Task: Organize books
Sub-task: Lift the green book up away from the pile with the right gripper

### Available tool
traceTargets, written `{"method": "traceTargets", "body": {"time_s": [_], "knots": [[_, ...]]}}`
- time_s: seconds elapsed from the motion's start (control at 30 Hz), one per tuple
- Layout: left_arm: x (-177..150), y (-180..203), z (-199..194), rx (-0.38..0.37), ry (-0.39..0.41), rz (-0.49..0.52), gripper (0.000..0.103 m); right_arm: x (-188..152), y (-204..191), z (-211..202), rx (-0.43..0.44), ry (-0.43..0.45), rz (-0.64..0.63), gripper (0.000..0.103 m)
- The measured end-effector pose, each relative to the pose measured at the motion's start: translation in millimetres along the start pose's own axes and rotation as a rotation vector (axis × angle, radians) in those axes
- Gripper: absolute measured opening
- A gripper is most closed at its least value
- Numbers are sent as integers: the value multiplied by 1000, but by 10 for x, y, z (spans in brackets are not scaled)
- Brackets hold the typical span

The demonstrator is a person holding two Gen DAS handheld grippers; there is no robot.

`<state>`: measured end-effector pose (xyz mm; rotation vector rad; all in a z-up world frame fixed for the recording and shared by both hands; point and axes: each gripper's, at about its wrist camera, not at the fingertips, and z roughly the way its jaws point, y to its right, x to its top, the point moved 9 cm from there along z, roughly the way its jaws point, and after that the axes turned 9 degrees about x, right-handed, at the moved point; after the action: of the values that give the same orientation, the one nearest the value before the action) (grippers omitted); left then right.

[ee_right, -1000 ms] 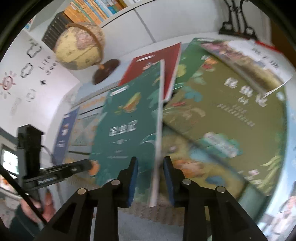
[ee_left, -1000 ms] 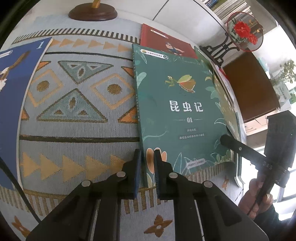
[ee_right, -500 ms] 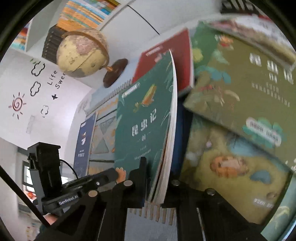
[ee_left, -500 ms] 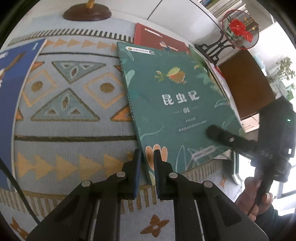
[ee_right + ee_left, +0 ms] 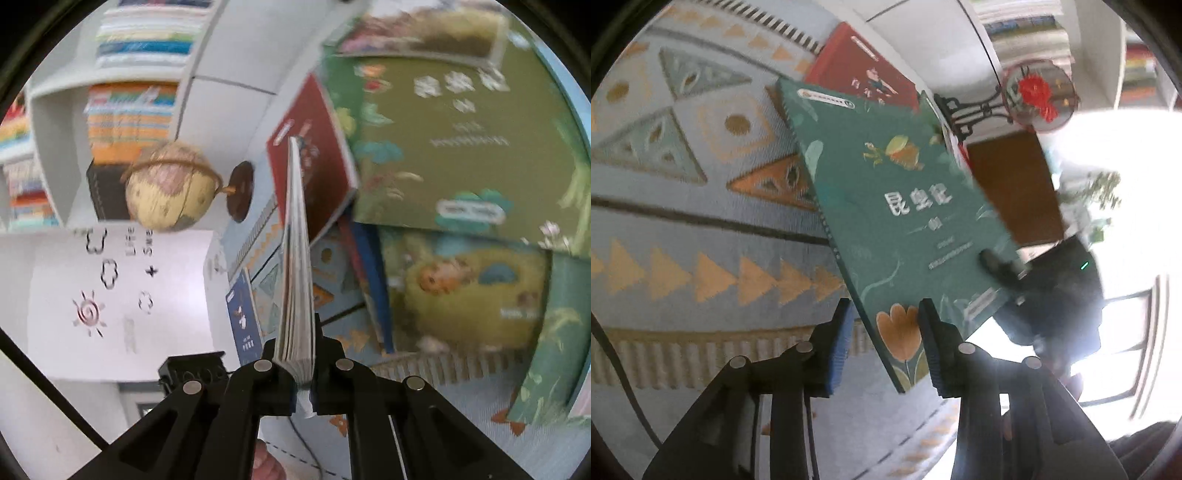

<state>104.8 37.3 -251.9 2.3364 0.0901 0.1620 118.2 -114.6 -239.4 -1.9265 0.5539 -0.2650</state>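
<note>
Green book now lifted and tilted, right gripper clamped, left gripper loosened

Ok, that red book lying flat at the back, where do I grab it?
Probably its near corner, coming from the front: the red book lies flat, but that corner seems propped on a blue book, leaving its edge exposed to pinch.

left gripper: jaws just opening | right gripper: jaws clamped

The green book bears the white title 昆虫记; the wall reads "Life".
</note>
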Motion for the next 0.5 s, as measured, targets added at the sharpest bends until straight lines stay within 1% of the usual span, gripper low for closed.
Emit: {"method": "traceTargets", "body": {"time_s": [0.07,0.1,0.17,0.2,0.23,0.3,0.33,0.4,0.43,0.47,0.5], "knots": [[-17,65,65,-5,-5,4,34,13,92,-38,6,-3,36,5],[-15,83,96,10,-7,8,34,2,126,-52,18,-5,55,5],[-15,125,108,29,18,25,33,-2,191,-91,13,4,70,5],[-17,147,91,40,33,39,31,1,205,-124,0,10,59,5],[-15,178,82,67,47,64,25,11,180,-143,-34,16,17,5],[-13,304,37,162,92,182,24,15,104,-157,-117,20,-91,5],[-27,390,25,234,117,264,25,-4,26,-150,-178,15,-175,5],[-38,491,18,337,142,387,26,-45,-41,-149,-260,8,-292,6],[-47,535,20,387,151,440,26,-79,-108,-127,-330,4,-384,6],[-58,566,24,435,162,493,26,-106,-139,-104,-363,0,-431,6],[-74,566,11,462,167,529,26,-135,-168,-87,-394,-6,-476,7]]}}
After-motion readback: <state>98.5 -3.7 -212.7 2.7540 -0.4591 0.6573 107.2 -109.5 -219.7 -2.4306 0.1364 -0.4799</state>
